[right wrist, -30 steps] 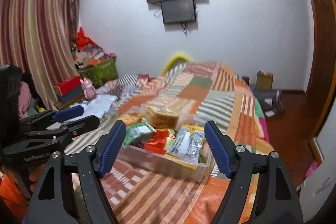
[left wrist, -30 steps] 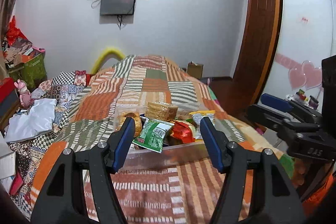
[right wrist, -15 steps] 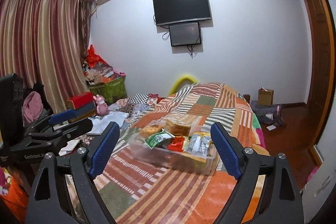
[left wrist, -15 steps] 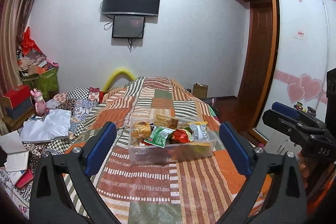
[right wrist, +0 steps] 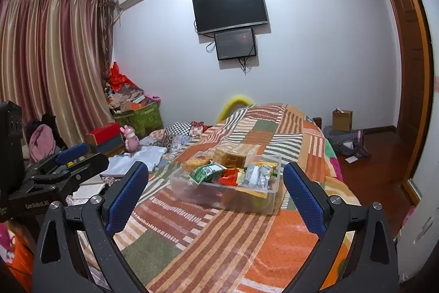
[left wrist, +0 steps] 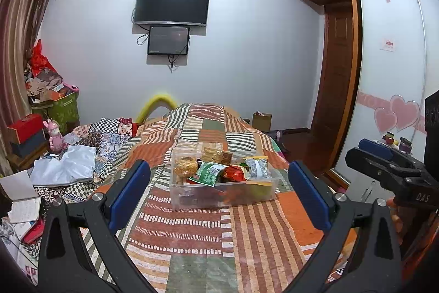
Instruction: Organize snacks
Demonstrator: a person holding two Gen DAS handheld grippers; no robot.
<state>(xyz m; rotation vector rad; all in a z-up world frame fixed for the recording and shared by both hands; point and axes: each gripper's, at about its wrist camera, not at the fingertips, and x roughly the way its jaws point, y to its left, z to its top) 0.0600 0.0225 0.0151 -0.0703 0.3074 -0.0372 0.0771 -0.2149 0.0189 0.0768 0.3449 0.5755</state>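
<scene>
- The left gripper (left wrist: pixel 219 192) has its blue pads spread wide, with nothing held between them.
- The right gripper (right wrist: pixel 215 194) is spread wide too, and it holds nothing.
- Both grippers hang in the air, well back from the clear box (left wrist: pixel 222 190). Neither one touches it.
- The clear box sits on the striped bed cover (left wrist: pixel 192 232), straight ahead of both grippers and on the far side of them.
- The snacks are all inside the clear box: a green bag (left wrist: pixel 207 173), a red bag (left wrist: pixel 233 172), a silver bag (left wrist: pixel 256 168) and some brown cookies (left wrist: pixel 215 155).
- No snack can be seen lying on the bed cover outside the box.
- So the job looks done, or very nearly done. Perhaps nothing is left to pick up.
</scene>
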